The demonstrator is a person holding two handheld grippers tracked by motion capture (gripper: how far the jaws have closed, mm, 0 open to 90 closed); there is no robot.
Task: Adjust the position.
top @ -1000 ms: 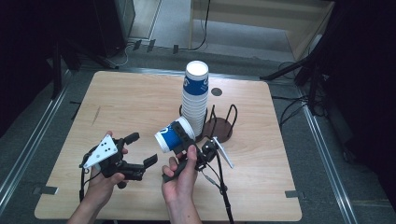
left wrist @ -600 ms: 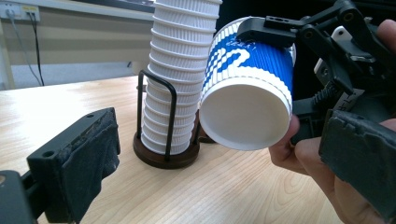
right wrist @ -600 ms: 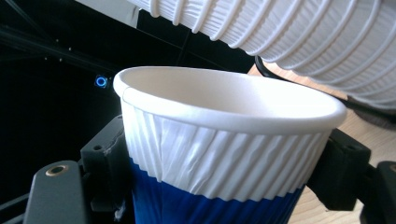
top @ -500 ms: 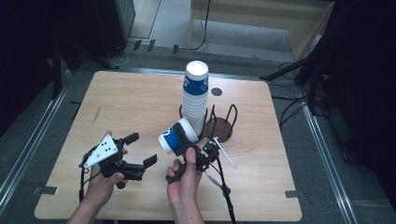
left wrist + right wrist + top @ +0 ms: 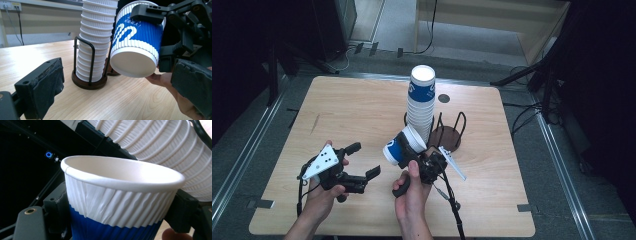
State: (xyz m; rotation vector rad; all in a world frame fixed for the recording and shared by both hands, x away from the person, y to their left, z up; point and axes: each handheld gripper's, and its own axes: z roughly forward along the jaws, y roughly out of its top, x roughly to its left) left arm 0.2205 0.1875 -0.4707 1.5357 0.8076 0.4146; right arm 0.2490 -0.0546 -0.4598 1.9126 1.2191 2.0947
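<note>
The landmark here is the wire holder [image 5: 447, 134], a dark round wooden base with thin black metal hoops rising from it, standing near the middle of the pale wood-grain counter [image 5: 357, 107].

Nearest the person, to the left of the holder and well apart from it, the left gripper [image 5: 362, 165] rests low over the counter with its jaws spread and nothing between them; in the left gripper view their pads look like rough, worn dark foam [image 5: 47, 87].

Just in front of the holder, the right gripper [image 5: 404, 150] pinches a single paper cup [image 5: 404, 145], jaws pressed on its ribbed sides. The cup is tilted off the counter, its flat white bottom turned towards the left gripper [image 5: 133, 63]. Its wall is a corrugated paper sleeve, blue with white lettering, white towards the top, ending in a smooth rolled rim around a plain white inside [image 5: 122, 173].

Beyond it, in the holder, stands the tall stack of nested cups [image 5: 421, 102], a column of white ribbed rims, the top cup showing its blue band. The stack leans a little.

As I judge it, one cup is off the stack and firmly in hand, so the pulling-off looks done. What is left seems to be handing it across or setting it down on the counter; the left jaws, open and facing the cup's bottom, look ready to take it.
</note>
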